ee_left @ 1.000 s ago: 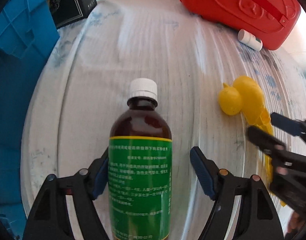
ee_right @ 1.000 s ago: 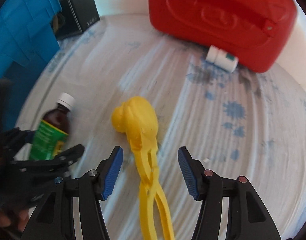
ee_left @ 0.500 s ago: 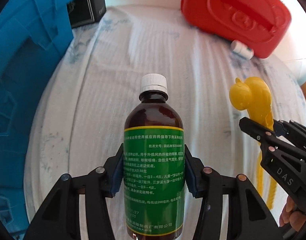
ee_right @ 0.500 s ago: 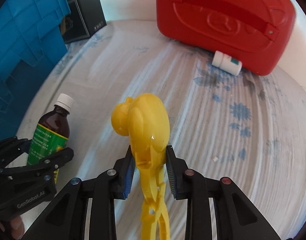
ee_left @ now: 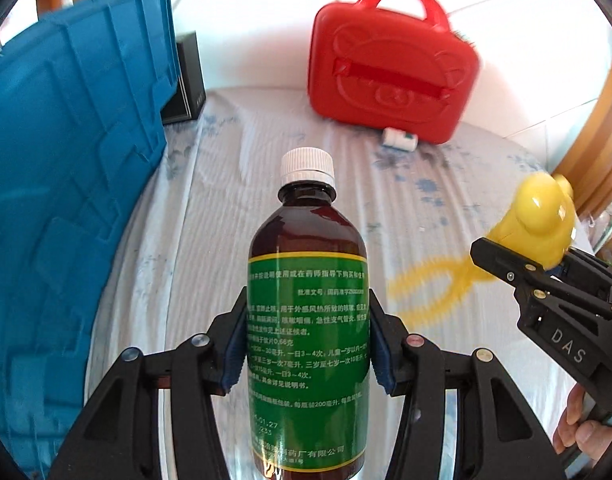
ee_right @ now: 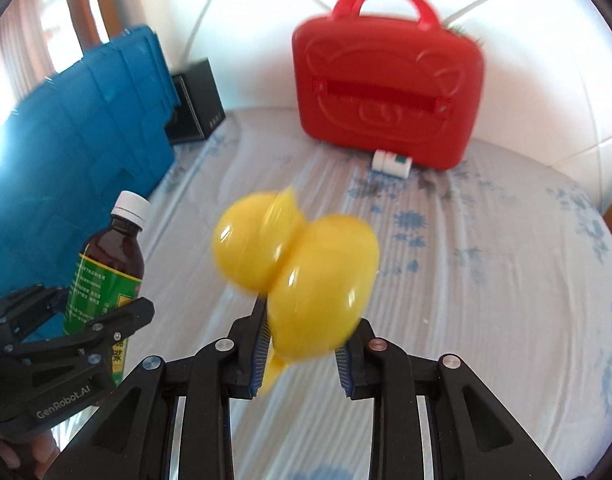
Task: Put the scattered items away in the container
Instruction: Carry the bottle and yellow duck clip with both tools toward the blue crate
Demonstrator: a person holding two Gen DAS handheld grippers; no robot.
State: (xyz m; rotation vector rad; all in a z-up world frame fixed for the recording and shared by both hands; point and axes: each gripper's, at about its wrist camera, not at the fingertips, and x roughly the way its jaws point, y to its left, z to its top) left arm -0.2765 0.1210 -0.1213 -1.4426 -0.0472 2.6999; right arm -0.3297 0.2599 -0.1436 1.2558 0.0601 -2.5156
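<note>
The left gripper (ee_left: 306, 354) clamps its fingers on the brown glass bottle with green label (ee_left: 307, 312); the right gripper (ee_right: 302, 354) grips the yellow plastic duck-shaped tongs (ee_right: 306, 272); both are lifted above the bed (ee_right: 486, 280); next, probably, carry them to the blue plastic crate (ee_left: 66, 184) on the left and release.

1. The carry case (ee_right: 388, 76) stands at the far edge of the bed (ee_right: 486, 280).
2. A small pill bottle (ee_right: 392, 163) lies touching the case's front.
3. Left of the case sits a box (ee_right: 194, 102); farther left, the storage crate (ee_right: 78, 128).
</note>
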